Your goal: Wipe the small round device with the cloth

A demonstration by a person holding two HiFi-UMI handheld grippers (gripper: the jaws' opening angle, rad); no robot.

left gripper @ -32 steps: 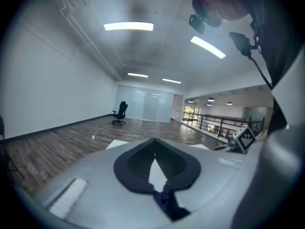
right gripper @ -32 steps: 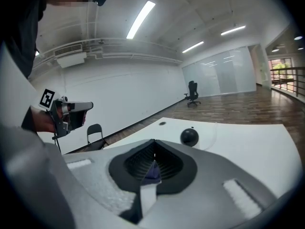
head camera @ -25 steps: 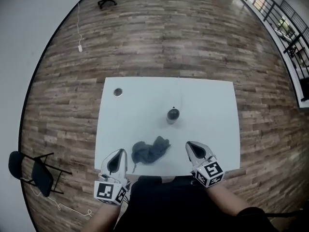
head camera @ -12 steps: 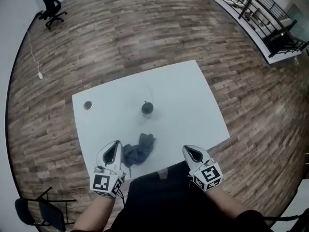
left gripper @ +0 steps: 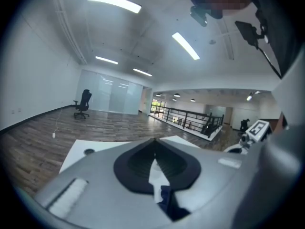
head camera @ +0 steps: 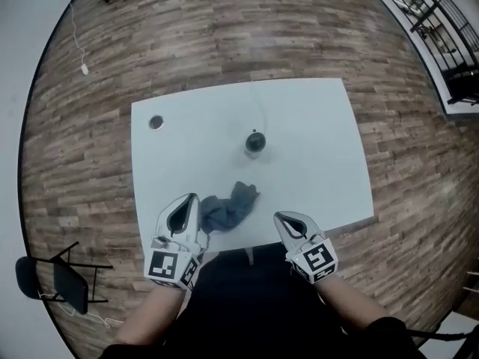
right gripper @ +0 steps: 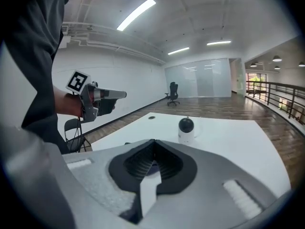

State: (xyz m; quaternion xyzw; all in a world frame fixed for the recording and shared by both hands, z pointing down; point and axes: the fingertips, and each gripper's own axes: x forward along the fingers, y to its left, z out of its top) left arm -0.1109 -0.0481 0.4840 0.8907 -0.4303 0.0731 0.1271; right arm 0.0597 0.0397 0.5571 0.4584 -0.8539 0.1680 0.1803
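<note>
Soft blue-grey cloth (head camera: 227,209) will bunch, so pinch its raised fold. Your left gripper (head camera: 188,204) and right gripper (head camera: 283,220) have jaws closed, empty.

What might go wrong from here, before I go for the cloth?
The left claw and right claw are both shut, so reaching in would likely shove the cloth instead of gripping it. The small round device stands upright on a narrow base; hard wiping may tip it.

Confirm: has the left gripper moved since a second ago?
Yes. The left gripper has closed in on the cloth: the earlier gap is nearly gone, and it now sits beside the cloth's left edge.
</note>
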